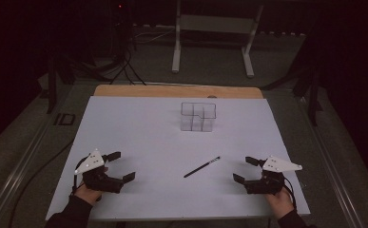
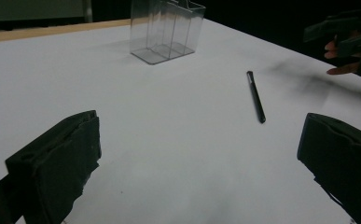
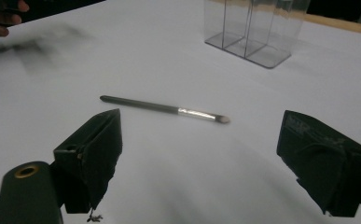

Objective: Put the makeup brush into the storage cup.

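A thin black brush [image 1: 202, 166] with a silver ferrule lies on the white table sheet [image 1: 148, 128], between my two grippers and nearer the right one. A clear plastic organiser [image 1: 198, 116] with several compartments stands upright further back, near the middle. My left gripper [image 1: 121, 166] rests at the front left, open, with nothing between its jaws. My right gripper [image 1: 246, 169] rests at the front right, also open and holding nothing. In the right gripper view the brush [image 3: 164, 108] lies just beyond the jaws, with the organiser [image 3: 255, 28] behind it. The left gripper view shows the brush [image 2: 256, 96] and the organiser [image 2: 165, 30] ahead.
A bare wooden strip [image 1: 177, 91] of the tabletop shows behind the sheet. Beyond the table stands a white metal frame [image 1: 213, 33] on the floor, with cables [image 1: 124, 66] at the back left. A dark rail [image 1: 20, 166] runs along the left side.
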Tool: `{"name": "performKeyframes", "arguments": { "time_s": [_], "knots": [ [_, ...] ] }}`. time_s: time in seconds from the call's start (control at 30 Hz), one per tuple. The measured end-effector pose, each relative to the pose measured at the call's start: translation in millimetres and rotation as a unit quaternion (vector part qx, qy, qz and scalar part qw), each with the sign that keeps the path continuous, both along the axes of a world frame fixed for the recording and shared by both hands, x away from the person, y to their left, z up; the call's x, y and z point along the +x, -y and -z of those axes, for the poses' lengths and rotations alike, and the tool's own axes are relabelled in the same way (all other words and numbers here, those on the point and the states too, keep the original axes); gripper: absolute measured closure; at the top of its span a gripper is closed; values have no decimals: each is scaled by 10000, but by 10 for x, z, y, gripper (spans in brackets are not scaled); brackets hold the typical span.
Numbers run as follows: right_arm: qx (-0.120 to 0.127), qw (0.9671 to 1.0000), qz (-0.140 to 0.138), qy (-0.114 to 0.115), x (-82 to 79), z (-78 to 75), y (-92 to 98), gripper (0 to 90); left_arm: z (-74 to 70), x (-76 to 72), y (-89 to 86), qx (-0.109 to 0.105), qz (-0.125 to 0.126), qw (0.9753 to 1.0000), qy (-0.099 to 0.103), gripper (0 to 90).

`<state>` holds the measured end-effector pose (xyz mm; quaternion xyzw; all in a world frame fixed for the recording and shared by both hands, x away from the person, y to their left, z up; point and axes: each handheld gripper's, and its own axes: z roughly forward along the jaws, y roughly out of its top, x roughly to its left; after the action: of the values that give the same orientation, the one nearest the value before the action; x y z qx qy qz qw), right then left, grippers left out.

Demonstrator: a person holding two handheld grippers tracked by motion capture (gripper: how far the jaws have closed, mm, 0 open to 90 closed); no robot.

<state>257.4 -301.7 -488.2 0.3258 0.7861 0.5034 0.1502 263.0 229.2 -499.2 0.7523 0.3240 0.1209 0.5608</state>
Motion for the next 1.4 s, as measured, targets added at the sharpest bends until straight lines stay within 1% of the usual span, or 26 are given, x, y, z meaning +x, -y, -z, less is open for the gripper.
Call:
{"name": "performKeyframes", "arguments": {
  "time_s": [0.07, 0.2, 0.33, 0.47, 0.53, 0.57, 0.67, 0.77, 0.83, 0.9, 0.93, 1.0, 1.03, 1.07, 1.13, 1.2, 1.23, 1.3, 1.37, 1.4],
  "knots": [
    [-45, 10000, -21, 30, -4, -6, -6, 144, -2, 0, -2, -19, -13, 10000, 4, 8],
    [-148, 9997, -69, 160, 1, -18, -12, 153, 0, 4, -3, -16, -13, 10000, -10, 8],
    [-221, 9994, -157, 193, 3, -15, -34, 163, 6, 7, -1, -49, 26, 10000, -58, 8],
    [-312, 9991, -185, 231, -1, -9, -58, 164, 4, 6, -1, -31, 35, 10000, -41, 8],
    [-300, 9992, -204, 183, 3, -1, -59, 164, 2, 4, -1, -25, 28, 10000, -29, 8],
    [-337, 9991, -192, 152, 9, 5, -56, 164, 2, 4, -1, -30, 28, 10000, -28, 8],
    [-397, 9991, -150, -24, 20, 23, -56, 164, 3, 6, 0, -30, 35, 10000, -31, 8],
    [-464, 9986, -243, -7, 17, 23, -76, 184, 6, 9, 5, -22, 58, 10000, -60, 8],
    [-480, 9986, -223, -93, 17, 16, -87, 194, 5, 9, 6, -31, 53, 10000, -67, 8],
    [-580, 9980, -217, -144, 31, 8, -91, 200, 1, 9, 4, -64, 38, 10000, -63, 8],
    [-626, 9976, -206, -195, 42, 3, -95, 201, -2, 8, 5, -81, 26, 9999, -67, 8],
    [-573, 9974, -169, -401, 80, -6, -94, 202, -2, 11, 8, -89, 17, 9999, -62, 8],
    [-617, 9965, -177, -535, 107, -10, -96, 202, 0, 12, 10, -89, 19, 9999, -69, 8],
    [-660, 9959, -224, -579, 130, -11, -100, 200, 1, 14, 13, -70, 22, 10000, -65, 8],
    [-867, 9932, -365, -691, 174, -18, -120, 187, 0, 14, 14, -75, 26, 10000, -59, 8],
    [-1109, 9896, -499, -764, 212, -27, -142, 173, -4, 14, 10, -82, 6, 10000, -47, 8],
    [-1160, 9887, -515, -799, 233, -33, -144, 171, -5, 16, 7, -92, 2, 9999, -46, 8],
    [-1164, 9860, -621, -1022, 290, -43, -138, 171, -6, 17, 4, -106, -6, 9999, -42, 8],
    [-1209, 9845, -705, -1060, 336, -56, -128, 171, -7, 16, 5, -91, 1, 10000, -38, 8],
    [-1234, 9828, -768, -1139, 358, -61, -128, 171, -8, 15, 6, -88, 5, 10000, -35, 8]
  ]
}}
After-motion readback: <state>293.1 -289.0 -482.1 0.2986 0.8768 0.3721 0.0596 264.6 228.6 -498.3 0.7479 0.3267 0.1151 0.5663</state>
